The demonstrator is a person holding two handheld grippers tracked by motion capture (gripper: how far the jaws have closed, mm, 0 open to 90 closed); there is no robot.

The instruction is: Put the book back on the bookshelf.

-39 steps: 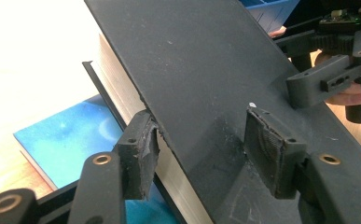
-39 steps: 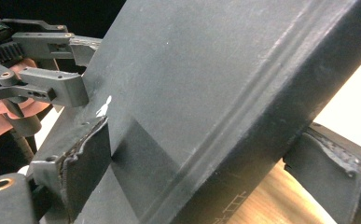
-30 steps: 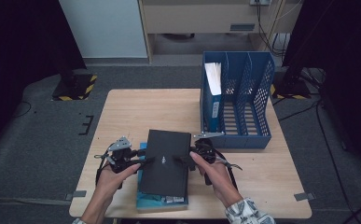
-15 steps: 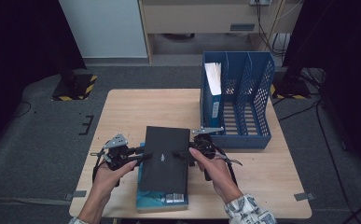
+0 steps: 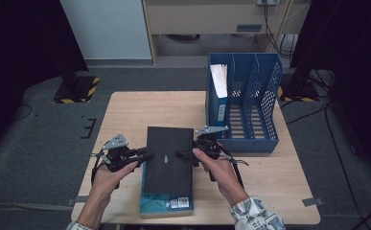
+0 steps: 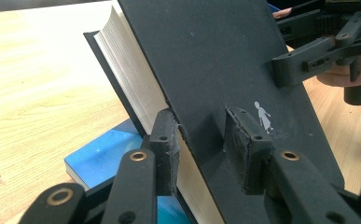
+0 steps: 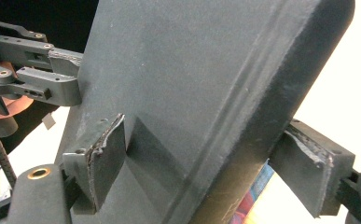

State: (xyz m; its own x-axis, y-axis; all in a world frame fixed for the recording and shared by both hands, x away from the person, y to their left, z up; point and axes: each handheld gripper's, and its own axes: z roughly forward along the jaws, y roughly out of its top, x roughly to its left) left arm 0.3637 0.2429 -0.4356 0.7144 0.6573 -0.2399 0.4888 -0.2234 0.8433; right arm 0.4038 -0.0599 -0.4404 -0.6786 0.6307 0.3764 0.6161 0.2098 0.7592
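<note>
Light wooden table (image 5: 135, 115), blue file rack (image 5: 250, 103) at its far right. We've got the black book (image 5: 169, 158) pinched from both sides near the front edge, lifted off the blue book (image 5: 166, 203) underneath. Left gripper (image 5: 142, 155) has just been closing onto its page edge (cover included); right gripper (image 5: 183, 154) clamps the spine.

Lab-like test room: lone wooden table (image 5: 140, 110), grey carpet, hazard-taped stand bases (image 5: 77, 91), trailing cables (image 5: 336, 143)
</note>
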